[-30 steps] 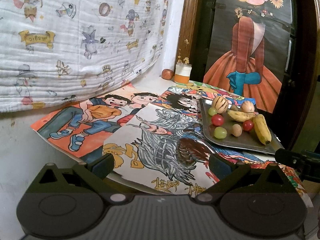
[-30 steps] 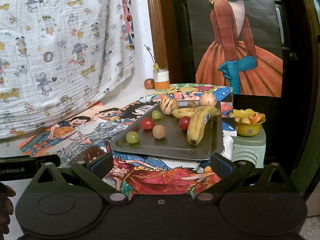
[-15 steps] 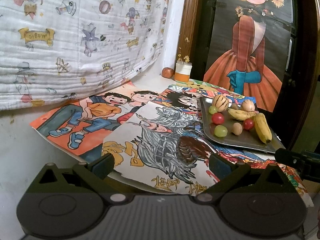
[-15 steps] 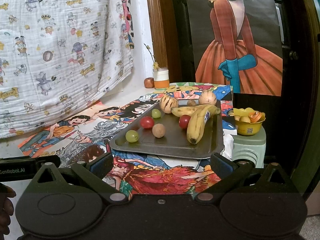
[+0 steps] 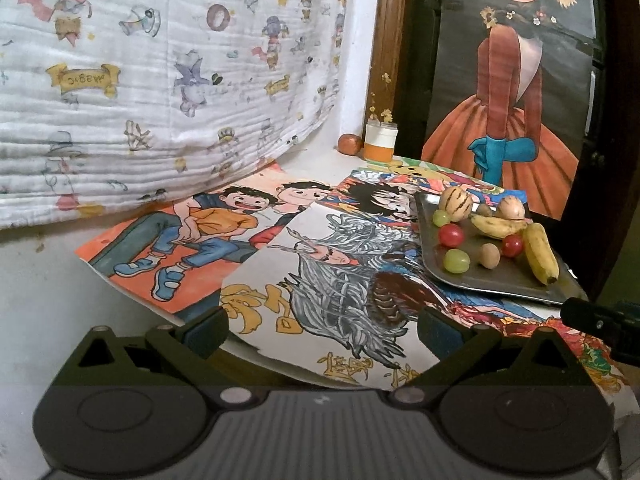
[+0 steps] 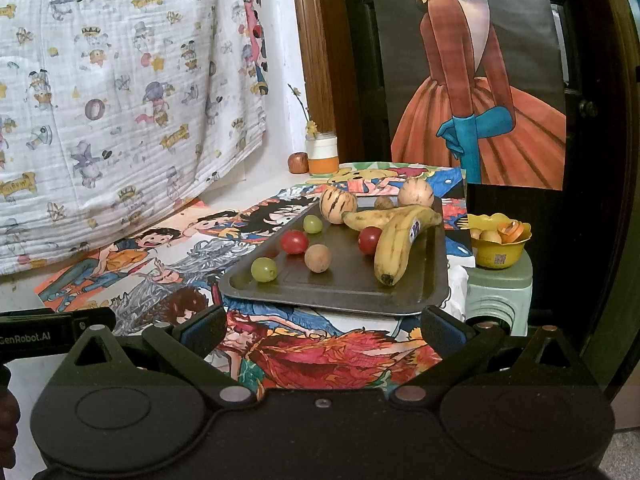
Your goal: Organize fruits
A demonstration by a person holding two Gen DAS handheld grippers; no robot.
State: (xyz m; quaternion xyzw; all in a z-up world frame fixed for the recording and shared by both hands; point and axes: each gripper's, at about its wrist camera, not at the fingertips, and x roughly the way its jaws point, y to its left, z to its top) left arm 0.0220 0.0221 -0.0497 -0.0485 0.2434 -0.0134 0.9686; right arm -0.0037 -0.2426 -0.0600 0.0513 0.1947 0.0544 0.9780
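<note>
The fruit lies loose on the metal tray [image 6: 434,280], the big banana [image 6: 400,240] with its long axis pointing roughly toward the right gripper [image 6: 324,330]. That gripper, fingers spread and empty, faces the tray squarely just short of its near rim. The left gripper [image 5: 322,330], likewise spread and empty, sits well off to the tray's left, so the right is nearer.

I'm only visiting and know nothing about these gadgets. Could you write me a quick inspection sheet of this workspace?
Surface: table covered with overlapping cartoon posters.
Job's things: metal tray holding two bananas, two green grapes, two red tomatoes, striped and brown round fruits.
Clutter: orange-and-white jar, small apple, yellow bowl on a green stool.
Grippers: left gripper and right gripper open, empty, short of the tray.
Cables: nothing seen.
Surroundings: printed cloth, painted dress poster.
</note>
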